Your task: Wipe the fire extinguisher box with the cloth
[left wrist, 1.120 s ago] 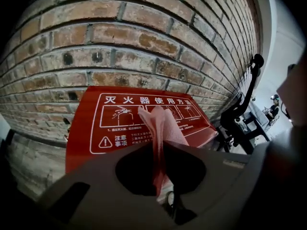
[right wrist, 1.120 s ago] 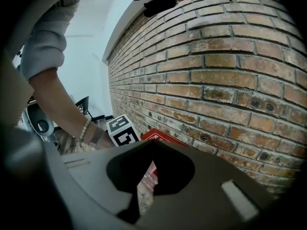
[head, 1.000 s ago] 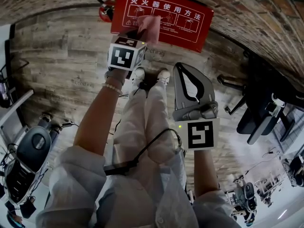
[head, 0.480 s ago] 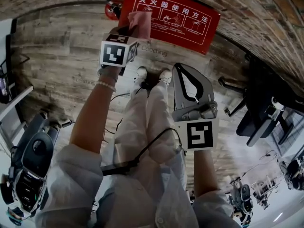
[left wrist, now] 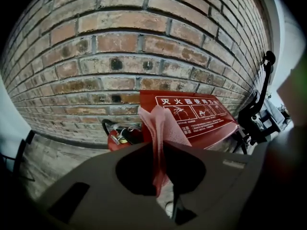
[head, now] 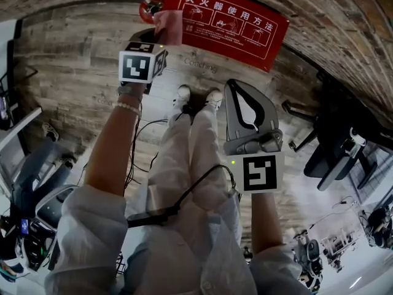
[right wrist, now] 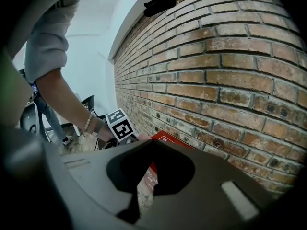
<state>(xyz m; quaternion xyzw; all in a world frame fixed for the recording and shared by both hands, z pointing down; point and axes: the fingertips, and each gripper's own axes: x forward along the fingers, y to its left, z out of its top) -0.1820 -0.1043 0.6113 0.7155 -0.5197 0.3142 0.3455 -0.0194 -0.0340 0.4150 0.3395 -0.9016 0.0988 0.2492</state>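
In the left gripper view, the pink cloth point(left wrist: 162, 123) was seen clamped in the left tool point(left wrist: 158, 145) at the red fire extinguisher box point(left wrist: 206, 116)'s left end; the right tool point(right wrist: 153, 141) was closed, empty.

A red rectangular metal fire extinguisher box point(head: 233, 23) stands on the grey plank floor point(head: 80, 72) against the brown brick wall point(left wrist: 144, 47), with a red extinguisher cylinder point(head: 149, 10) just to its left. The pink cloth point(head: 169, 26) in the left gripper point(left wrist: 158, 147) is at the box's left end. The right gripper point(head: 235, 86) hangs well apart, before the box.
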